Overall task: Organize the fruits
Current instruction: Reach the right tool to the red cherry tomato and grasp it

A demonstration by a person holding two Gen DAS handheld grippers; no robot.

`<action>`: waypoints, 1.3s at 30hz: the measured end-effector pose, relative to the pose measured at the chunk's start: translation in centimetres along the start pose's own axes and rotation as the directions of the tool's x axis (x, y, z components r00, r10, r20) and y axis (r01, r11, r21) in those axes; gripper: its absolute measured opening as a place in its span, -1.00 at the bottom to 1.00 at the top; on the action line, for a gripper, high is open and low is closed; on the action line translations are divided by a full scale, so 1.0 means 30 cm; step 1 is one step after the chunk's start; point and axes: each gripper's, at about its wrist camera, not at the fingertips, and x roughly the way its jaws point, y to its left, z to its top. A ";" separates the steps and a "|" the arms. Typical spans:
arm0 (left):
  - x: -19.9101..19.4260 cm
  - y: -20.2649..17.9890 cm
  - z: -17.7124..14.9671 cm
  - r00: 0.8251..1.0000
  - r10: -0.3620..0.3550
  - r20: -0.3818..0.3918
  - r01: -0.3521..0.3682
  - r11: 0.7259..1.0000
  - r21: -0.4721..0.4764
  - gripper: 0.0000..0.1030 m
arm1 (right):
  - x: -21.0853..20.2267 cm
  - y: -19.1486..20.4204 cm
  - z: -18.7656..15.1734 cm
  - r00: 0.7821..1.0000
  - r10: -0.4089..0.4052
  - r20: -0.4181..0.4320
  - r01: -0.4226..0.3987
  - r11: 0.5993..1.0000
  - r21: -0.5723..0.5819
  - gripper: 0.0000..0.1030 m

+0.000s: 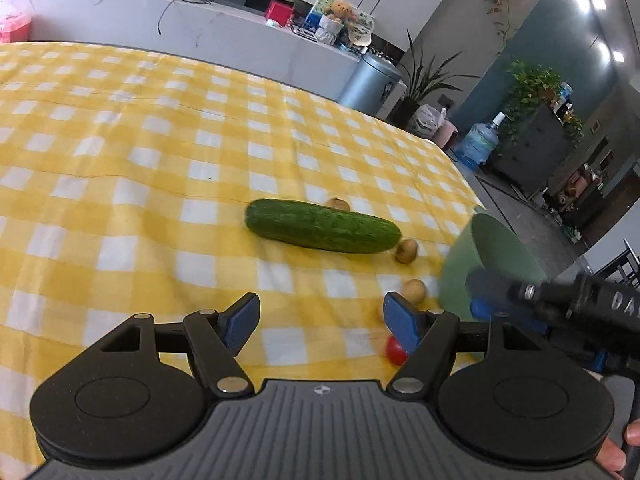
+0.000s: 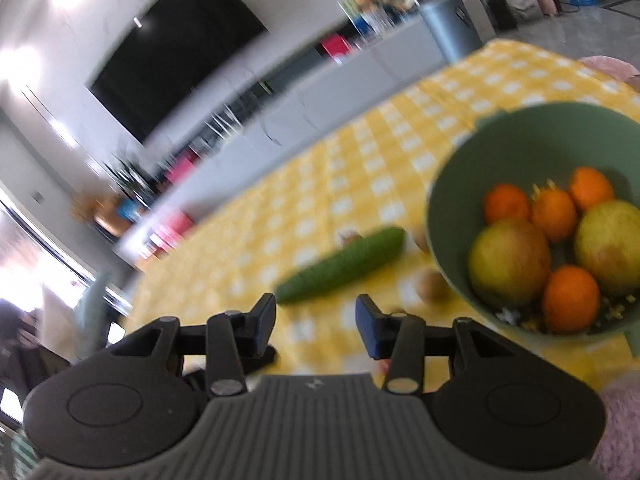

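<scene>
A green cucumber [image 1: 322, 225] lies on the yellow checked tablecloth [image 1: 120, 168]. Small brown round fruits [image 1: 407, 251] sit near its right end, and a red cherry tomato [image 1: 396, 351] lies beside my left gripper's right finger. My left gripper [image 1: 320, 320] is open and empty, short of the cucumber. A green bowl [image 1: 460, 280] stands at the right. In the blurred right wrist view the bowl [image 2: 444, 216] holds several oranges [image 2: 572, 298] and two yellow-green pears [image 2: 510, 262]. My right gripper [image 2: 316, 322] is open and empty, above the table near the cucumber [image 2: 340, 266]; it also shows in the left wrist view [image 1: 492, 296].
The table edge runs behind the bowl at the right, with floor, a water jug [image 1: 478, 144] and plants beyond. A grey counter [image 1: 200, 36] runs behind the table's far edge. A metal bin [image 1: 370, 80] stands at its end.
</scene>
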 end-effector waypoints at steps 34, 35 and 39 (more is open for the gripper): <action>0.101 0.067 -0.048 0.993 -0.106 -0.061 0.096 0.985 -0.143 0.67 | 0.218 -0.017 -0.072 0.921 -0.343 -0.185 0.337 0.939 -0.064 -0.50; 0.100 0.067 -0.049 0.993 -0.106 -0.058 0.097 0.985 -0.145 0.67 | 0.216 -0.016 -0.072 0.921 -0.346 -0.181 0.340 0.938 -0.064 -0.50; 0.097 0.067 -0.055 0.993 -0.109 -0.046 0.101 0.984 -0.148 0.67 | 0.187 -0.022 -0.069 0.932 -0.329 -0.154 0.327 0.944 -0.041 -0.51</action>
